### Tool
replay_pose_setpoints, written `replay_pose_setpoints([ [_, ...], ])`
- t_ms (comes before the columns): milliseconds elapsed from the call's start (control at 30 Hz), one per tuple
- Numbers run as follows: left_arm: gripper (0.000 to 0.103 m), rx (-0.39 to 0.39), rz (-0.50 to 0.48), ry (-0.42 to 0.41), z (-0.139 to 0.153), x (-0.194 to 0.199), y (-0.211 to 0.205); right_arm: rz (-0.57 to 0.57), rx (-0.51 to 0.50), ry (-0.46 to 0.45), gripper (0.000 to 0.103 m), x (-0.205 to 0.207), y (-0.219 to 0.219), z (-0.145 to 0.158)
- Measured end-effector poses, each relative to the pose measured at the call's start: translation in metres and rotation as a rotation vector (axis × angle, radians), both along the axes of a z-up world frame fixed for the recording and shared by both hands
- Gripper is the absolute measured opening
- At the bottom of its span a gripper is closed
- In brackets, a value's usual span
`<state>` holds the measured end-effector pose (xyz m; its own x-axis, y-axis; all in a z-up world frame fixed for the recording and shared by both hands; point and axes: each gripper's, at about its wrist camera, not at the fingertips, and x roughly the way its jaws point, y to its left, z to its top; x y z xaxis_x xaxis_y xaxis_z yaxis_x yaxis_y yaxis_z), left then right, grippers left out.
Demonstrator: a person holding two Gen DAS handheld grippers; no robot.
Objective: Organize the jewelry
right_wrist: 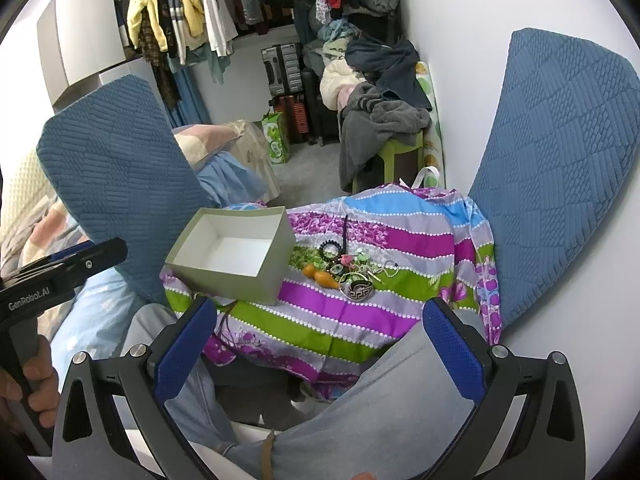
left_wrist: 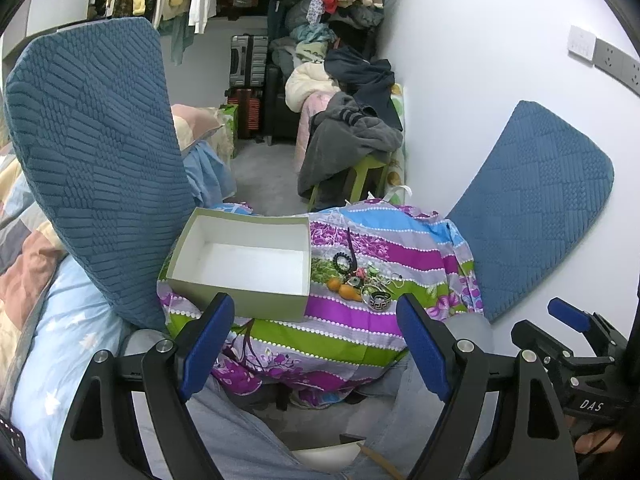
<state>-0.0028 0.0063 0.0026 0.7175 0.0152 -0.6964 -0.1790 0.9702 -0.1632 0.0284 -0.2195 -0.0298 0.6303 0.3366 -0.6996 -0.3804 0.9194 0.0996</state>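
A small pile of jewelry [left_wrist: 362, 280] lies on a striped, flowered cloth [left_wrist: 360, 240]: a black bead bracelet [left_wrist: 344, 262], orange pendants [left_wrist: 344, 290], and a patterned bangle [left_wrist: 379, 301]. An open, empty white-lined box [left_wrist: 244, 260] stands just left of the pile. The same pile [right_wrist: 348, 274], bangle [right_wrist: 357, 290] and box [right_wrist: 236, 254] show in the right wrist view. My left gripper [left_wrist: 316, 310] is open and empty, held back from the cloth's near edge. My right gripper [right_wrist: 320, 316] is open and empty too, also short of the cloth.
Two blue quilted cushions [left_wrist: 96, 168] [left_wrist: 532, 208] stand left and right of the cloth. The person's grey-trousered knees [right_wrist: 380, 400] sit under the grippers. Behind are a green stool with clothes [left_wrist: 360, 148], suitcases [left_wrist: 248, 60], a clothes rail and a white wall on the right.
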Motion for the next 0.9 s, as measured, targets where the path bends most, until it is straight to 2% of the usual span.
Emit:
replay_pose_setpoints([
  [533,0.083,-0.014,0.010,0.000,-0.005,-0.009,-0.003,0.029,-0.010,-0.029,0.103,-0.007,0.008,0.005],
  [900,0.083,-0.018,0.004,0.010,-0.012,-0.012,-0.004,-0.008,-0.017,-0.042,0.103,-0.014,0.001,0.004],
])
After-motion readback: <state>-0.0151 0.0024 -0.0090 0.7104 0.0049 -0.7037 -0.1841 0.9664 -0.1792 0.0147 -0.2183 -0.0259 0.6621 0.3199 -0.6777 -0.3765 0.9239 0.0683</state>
